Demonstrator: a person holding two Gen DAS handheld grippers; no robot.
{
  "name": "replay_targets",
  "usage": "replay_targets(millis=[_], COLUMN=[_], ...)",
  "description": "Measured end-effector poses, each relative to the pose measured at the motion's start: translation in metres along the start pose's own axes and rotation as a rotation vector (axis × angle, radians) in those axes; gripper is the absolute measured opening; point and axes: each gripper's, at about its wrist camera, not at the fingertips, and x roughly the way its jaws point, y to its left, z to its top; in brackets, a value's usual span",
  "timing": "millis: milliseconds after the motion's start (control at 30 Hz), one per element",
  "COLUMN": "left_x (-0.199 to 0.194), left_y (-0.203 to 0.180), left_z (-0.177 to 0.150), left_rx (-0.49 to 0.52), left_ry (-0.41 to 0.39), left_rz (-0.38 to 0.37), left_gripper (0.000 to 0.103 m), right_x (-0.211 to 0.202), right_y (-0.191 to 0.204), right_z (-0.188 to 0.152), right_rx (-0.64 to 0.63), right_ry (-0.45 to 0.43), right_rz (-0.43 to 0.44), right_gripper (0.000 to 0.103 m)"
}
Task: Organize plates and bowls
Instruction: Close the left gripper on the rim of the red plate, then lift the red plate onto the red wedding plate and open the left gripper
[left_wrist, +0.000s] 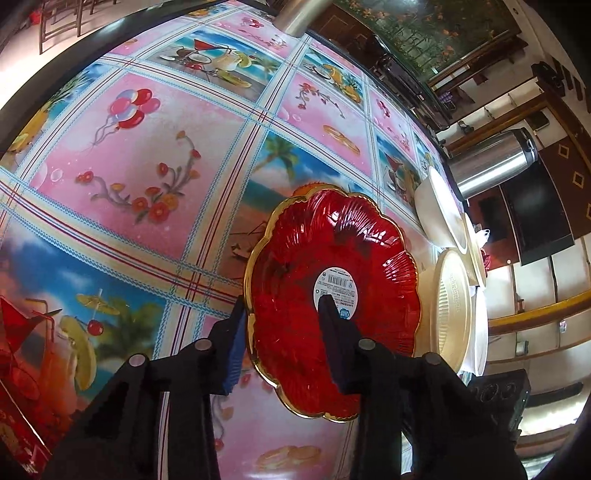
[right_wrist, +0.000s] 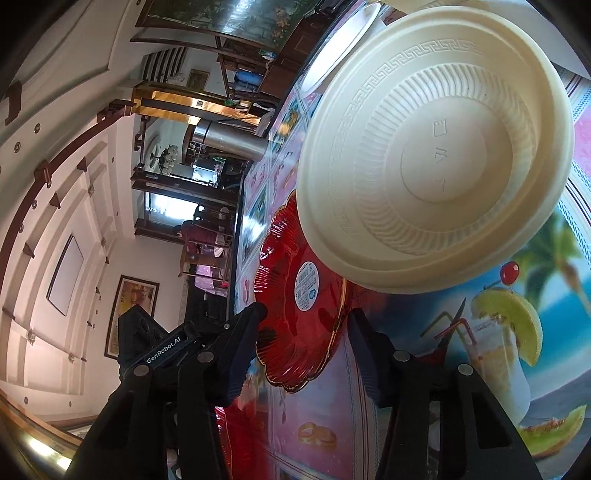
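A red scalloped glass plate (left_wrist: 332, 295) with a gold rim and a round white label lies on the patterned tablecloth. My left gripper (left_wrist: 282, 317) is open and straddles the plate's near rim, one finger outside and one over the label. In the right wrist view the same red plate (right_wrist: 295, 314) lies beside a cream plastic bowl (right_wrist: 436, 155). My right gripper (right_wrist: 306, 325) is open just in front of the red plate, holding nothing. Other cream bowls (left_wrist: 450, 306) stand beyond the red plate.
A steel thermos (left_wrist: 491, 166) stands by the table's far edge behind a white bowl (left_wrist: 439, 206). Another red object (left_wrist: 14, 354) lies at the near left. A second white dish (right_wrist: 340, 40) sits past the cream bowl. The tablecloth (left_wrist: 147, 147) stretches left.
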Motion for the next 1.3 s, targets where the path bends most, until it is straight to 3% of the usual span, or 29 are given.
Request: replay_targets(millis=[200, 367, 767, 933, 1067, 1300], left_x=[0.001, 0.0, -0.024, -0.056, -0.087, -0.155], left_y=[0.005, 0.008, 0.003, -0.004, -0.007, 0.021], left_z=[-0.002, -0.005, -0.016, -0.023, -0.035, -0.068], left_rx=[-0.005, -0.009, 0.015, 0.041, 0.064, 0.053], left_ry=[-0.01, -0.007, -0.065, -0.125, -0.196, -0.298], left_rz=[0.04, 0.05, 0.085, 0.087, 0.1, 0.091], left_gripper=[0.013, 0.008, 0.008, 0.008, 0.008, 0.008], right_x=[0.002, 0.004, 0.007, 0.009, -0.001, -0.015], right_y=[-0.011, -0.018, -0.007, 0.001, 0.026, 0.066], right_z=[0.003, 0.002, 0.0, 0.0, -0.006, -0.035], right_rx=[0.038, 0.076, 0.029, -0.009, -0.141, -0.268], right_ry=[0.009, 0.017, 0.01, 0.026, -0.024, -0.042], right_rz=[-0.019, -0.045, -0.068, -0.03, -0.014, 0.075], right_gripper=[0.028, 0.008, 0.01, 0.01, 0.01, 0.01])
